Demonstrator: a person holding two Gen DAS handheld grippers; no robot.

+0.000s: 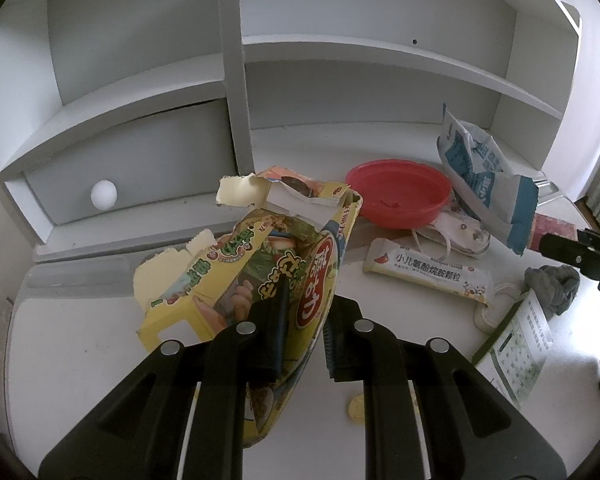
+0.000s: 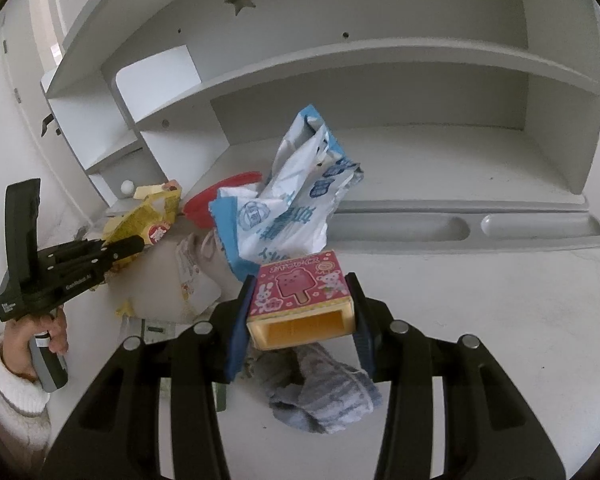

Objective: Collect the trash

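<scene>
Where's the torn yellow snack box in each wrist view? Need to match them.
Left wrist: the torn yellow snack box fills the centre, clamped in the left gripper.
Right wrist: the same box sits small at mid-left, at the tip of the left gripper.
Shared landmark: the red bowl lies just right of the box in both views.

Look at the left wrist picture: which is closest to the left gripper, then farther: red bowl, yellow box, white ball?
1. yellow box: clamped in the left gripper.
2. red bowl: beyond, to the right.
3. white ball: far left, on the shelf.
</scene>
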